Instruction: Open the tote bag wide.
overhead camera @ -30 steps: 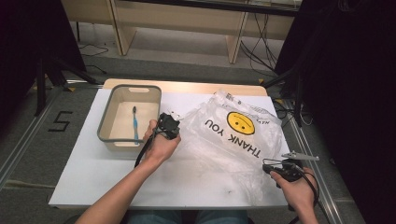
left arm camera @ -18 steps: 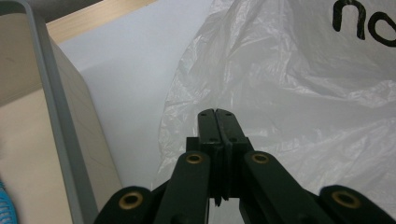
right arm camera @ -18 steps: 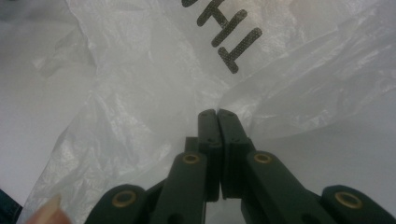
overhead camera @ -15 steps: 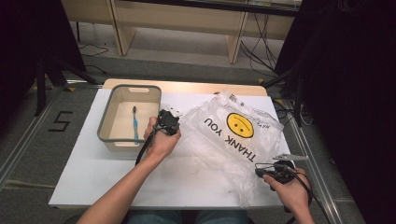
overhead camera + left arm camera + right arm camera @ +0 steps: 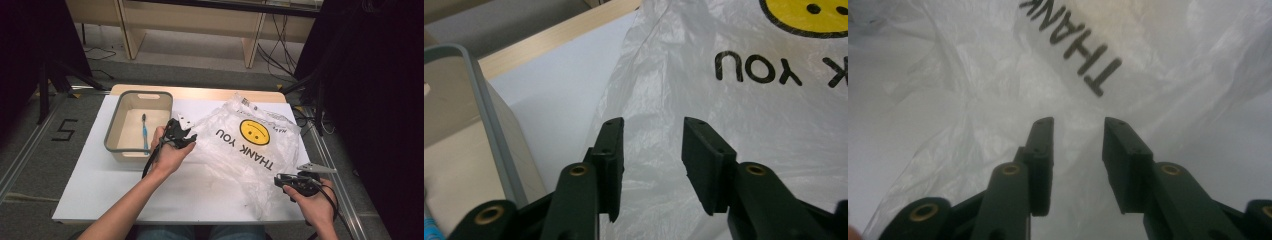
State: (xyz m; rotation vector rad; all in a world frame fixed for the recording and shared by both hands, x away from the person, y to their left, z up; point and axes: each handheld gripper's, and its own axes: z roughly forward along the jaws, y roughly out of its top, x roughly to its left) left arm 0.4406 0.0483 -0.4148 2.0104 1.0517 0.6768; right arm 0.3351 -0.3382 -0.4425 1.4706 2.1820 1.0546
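Overall, we note a white counter on grey floor; a plastic bag lies flat mid-counter beside a bin holding a toothbrush; left tongs and right tongs stand spread, empty, over the bag.

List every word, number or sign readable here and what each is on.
"THANK YOU" in black: on the crumpled clear plastic bag, beside its yellow smiley face.
"5" in black: on the grey floor left of the table.
Small print at the bag's far edges: too small to read.
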